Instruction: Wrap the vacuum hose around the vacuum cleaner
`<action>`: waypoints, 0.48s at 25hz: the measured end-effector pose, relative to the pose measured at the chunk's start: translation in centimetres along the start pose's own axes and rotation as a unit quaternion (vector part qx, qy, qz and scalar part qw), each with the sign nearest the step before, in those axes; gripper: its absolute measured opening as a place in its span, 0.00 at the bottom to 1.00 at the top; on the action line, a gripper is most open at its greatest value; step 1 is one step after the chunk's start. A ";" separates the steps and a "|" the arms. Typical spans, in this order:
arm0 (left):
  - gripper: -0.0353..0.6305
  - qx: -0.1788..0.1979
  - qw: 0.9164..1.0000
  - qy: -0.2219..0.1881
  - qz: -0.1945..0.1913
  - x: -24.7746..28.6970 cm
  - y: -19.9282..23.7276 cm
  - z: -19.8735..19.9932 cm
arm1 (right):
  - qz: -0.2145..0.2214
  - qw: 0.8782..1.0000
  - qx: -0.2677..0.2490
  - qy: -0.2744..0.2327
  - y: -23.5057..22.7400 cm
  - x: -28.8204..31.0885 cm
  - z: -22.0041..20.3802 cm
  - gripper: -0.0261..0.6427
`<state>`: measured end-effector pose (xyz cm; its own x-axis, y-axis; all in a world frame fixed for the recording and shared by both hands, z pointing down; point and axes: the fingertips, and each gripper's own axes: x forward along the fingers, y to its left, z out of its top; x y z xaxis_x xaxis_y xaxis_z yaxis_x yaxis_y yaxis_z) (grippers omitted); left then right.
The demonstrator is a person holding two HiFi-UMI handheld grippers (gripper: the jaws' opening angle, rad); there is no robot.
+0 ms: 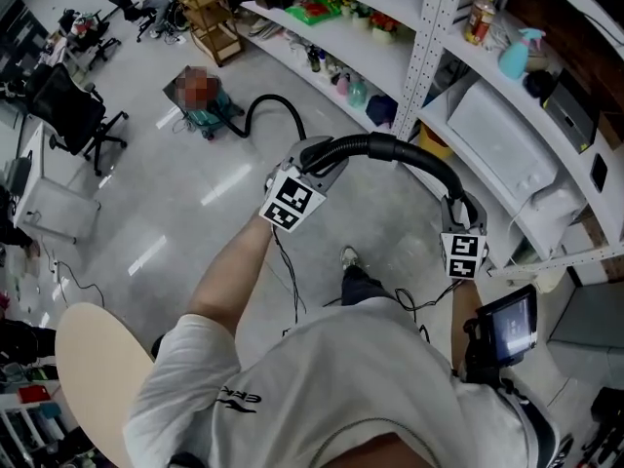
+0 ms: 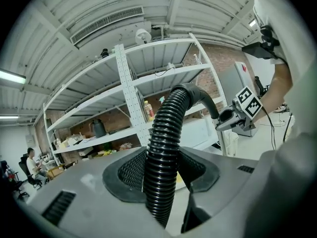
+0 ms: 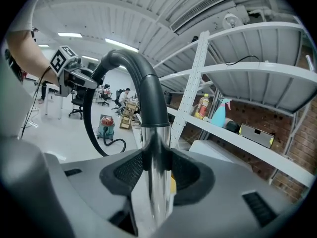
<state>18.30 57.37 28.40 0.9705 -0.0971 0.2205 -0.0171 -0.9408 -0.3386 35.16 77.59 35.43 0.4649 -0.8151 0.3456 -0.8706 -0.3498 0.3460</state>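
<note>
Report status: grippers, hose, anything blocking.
Left gripper shut on ribbed hose, right gripper shut on its chrome tube. Hose arcs between them, unwrapped; vacuum cleaner on floor ahead. Shelving close at right.

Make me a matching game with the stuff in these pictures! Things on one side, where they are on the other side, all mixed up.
Things:
1. ribbed black hose
2. shiny metal tube
3. vacuum cleaner
4. blue spray bottle

Places:
A. standing on a shelf
B. clamped in the left gripper
C. standing on the floor
D. clamped in the right gripper

Pairs: 1-B, 2-D, 3-C, 4-A
</note>
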 end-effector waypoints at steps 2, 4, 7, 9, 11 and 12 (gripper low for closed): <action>0.32 -0.002 1.000 0.003 0.007 0.9 1.8 -0.6 | 0.007 1.000 0.004 -0.003 0.2 2.3 0.5 0.30; 0.32 -0.009 1.000 0.008 0.015 1.7 3.5 -1.2 | 0.017 1.000 0.005 -0.002 0.4 4.7 0.9 0.30; 0.32 -0.017 0.999 0.018 0.028 2.9 6.0 -2.2 | 0.035 0.999 0.007 0.006 0.8 8.2 1.4 0.30; 0.32 -0.018 0.999 0.024 0.033 4.0 7.7 -2.5 | 0.043 0.999 0.012 0.008 0.7 10.4 2.0 0.30; 0.32 -0.021 0.999 0.031 0.038 5.3 9.4 -3.0 | 0.052 0.999 0.015 0.009 0.6 12.8 2.4 0.30; 0.32 -0.023 0.998 0.035 0.042 5.8 10.3 -3.2 | 0.058 0.998 0.017 0.008 0.7 14.0 2.7 0.30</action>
<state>23.00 46.07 29.15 0.9460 -0.1977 0.2570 -0.1106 -0.9418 -0.3173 40.65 64.65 38.13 0.3632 -0.8437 0.3952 -0.9233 -0.2691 0.2741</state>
